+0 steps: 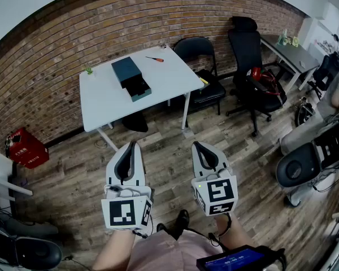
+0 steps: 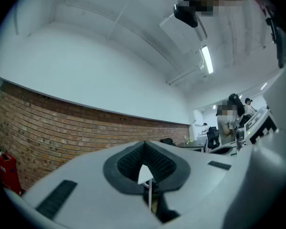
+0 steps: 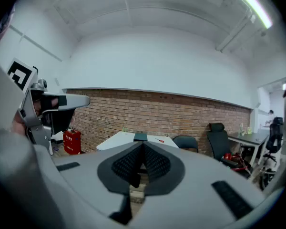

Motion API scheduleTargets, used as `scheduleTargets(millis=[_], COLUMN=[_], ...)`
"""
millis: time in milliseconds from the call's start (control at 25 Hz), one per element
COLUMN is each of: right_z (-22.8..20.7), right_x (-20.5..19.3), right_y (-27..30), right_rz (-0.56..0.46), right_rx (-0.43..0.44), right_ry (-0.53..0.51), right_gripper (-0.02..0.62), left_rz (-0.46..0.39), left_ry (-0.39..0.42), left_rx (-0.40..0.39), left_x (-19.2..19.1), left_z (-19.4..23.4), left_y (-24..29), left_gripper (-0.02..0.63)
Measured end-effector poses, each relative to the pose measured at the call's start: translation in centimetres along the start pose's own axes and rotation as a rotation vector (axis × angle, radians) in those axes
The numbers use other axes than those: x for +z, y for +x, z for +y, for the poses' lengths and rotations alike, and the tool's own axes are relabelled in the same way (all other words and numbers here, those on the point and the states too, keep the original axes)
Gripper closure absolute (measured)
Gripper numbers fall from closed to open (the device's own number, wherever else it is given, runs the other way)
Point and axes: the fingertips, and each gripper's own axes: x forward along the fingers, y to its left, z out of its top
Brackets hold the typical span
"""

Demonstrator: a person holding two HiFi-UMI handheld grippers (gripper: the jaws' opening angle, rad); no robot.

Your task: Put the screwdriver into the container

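A screwdriver with a red handle lies near the far edge of a white table against the brick wall. A dark teal box-shaped container rests in the middle of that table, its nearer end open. My left gripper and right gripper hover over the wooden floor, well short of the table, both shut and empty. In the right gripper view the right gripper points at the table, with the container and screwdriver small beyond it. The left gripper points up at the wall.
A black folding chair and an office chair stand right of the table. Further right is a grey desk. A red crate sits on the floor at left. A small green object is on the table's far left corner.
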Motion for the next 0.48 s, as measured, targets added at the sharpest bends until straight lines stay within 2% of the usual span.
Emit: scheduleTargets(millis=[280,440,480], right_z=[-0.5,-1.8,-2.0], right_x=[-0.2,0.2,0.3], right_y=[0.7,0.7,0.8], right_rz=[0.003,-0.034,-0.040], right_rx=[0.006,-0.004,0.005], right_ry=[0.002,0.038,0.046], right_gripper=[0.597,0.593,0.489], left_rz=[0.005,0.006,0.006], left_ry=[0.001,0.008,0.010], left_rx=[-0.004,-0.003,-0.001], left_x=[-0.4,-0.5,-0.5], left_z=[-0.2,-0.8,-0.9], left_y=[0.7,1.2,1.4], left_gripper=[0.594,0.594,0.594])
